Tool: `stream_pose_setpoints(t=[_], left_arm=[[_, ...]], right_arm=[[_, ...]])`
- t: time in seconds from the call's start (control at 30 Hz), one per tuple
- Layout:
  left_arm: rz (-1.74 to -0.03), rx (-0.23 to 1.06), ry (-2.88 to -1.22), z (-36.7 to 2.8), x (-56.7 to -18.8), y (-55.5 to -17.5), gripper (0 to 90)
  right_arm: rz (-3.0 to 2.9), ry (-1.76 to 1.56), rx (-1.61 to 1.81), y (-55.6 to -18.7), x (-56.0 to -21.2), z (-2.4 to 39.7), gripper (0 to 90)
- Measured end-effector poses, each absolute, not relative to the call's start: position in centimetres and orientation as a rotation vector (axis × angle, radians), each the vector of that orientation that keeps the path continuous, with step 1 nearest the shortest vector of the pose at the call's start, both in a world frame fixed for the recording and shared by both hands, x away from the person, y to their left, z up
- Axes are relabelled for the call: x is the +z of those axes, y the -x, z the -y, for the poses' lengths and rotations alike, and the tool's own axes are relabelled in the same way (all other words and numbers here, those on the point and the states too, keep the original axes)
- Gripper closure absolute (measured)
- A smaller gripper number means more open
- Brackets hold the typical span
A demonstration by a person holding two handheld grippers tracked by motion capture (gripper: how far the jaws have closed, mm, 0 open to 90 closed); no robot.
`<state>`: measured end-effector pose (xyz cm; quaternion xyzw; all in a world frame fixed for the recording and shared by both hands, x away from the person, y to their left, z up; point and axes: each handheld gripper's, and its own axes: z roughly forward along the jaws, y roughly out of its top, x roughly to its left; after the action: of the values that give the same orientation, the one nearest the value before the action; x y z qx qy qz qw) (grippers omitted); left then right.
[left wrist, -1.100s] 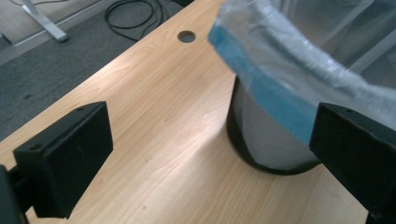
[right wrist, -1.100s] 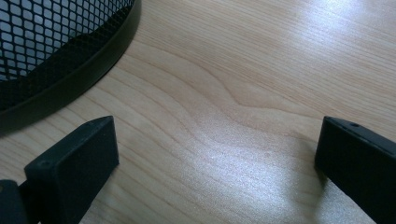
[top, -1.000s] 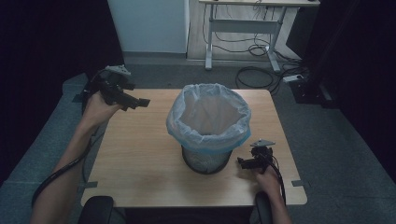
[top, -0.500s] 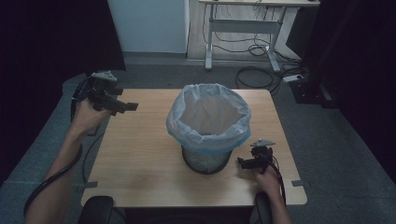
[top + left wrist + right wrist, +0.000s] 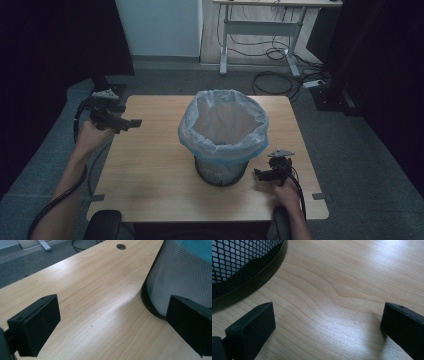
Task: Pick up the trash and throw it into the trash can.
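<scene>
A black mesh waste bin (image 5: 221, 170) with a pale blue bag liner (image 5: 223, 125) stands at the middle of the wooden table (image 5: 150, 165). My left gripper (image 5: 131, 123) hovers over the table's left edge, open and holding nothing, pointing right toward the bin. In the left gripper view the bin's mesh wall (image 5: 180, 277) sits just behind the right jaw. My right gripper (image 5: 259, 173) rests low at the bin's right base, open and holding nothing. The right gripper view has the bin's black base rim (image 5: 249, 280) at upper left.
A round cable hole (image 5: 121, 246) is in the table's far edge. Behind the table stand a white desk frame (image 5: 260, 22) and loose cables (image 5: 272, 80) on grey carpet. Dark curtains flank both sides. A chair back (image 5: 102, 222) sits at the near edge.
My left gripper has drawn back leftward and down toward the table's left edge. The right gripper has stayed at the bin's base.
</scene>
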<state>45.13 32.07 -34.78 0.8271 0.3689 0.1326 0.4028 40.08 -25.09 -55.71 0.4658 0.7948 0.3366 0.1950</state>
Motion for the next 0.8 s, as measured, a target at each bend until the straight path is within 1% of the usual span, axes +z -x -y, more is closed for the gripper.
stream_pose_setpoints(t=[0.3, 0.8], left_arm=[[-0.943, 0.352, -2.077, -32.3, -37.1, -45.0, 0.0], [-0.969, 0.364, -2.085, -32.0, -42.2, -44.9, 0.0]], right_arm=[[-2.228, -1.305, 0.943, -40.1, -55.7, 25.1, 0.0], [-2.227, -1.305, 0.944, -40.1, -55.7, 25.1, 0.0]])
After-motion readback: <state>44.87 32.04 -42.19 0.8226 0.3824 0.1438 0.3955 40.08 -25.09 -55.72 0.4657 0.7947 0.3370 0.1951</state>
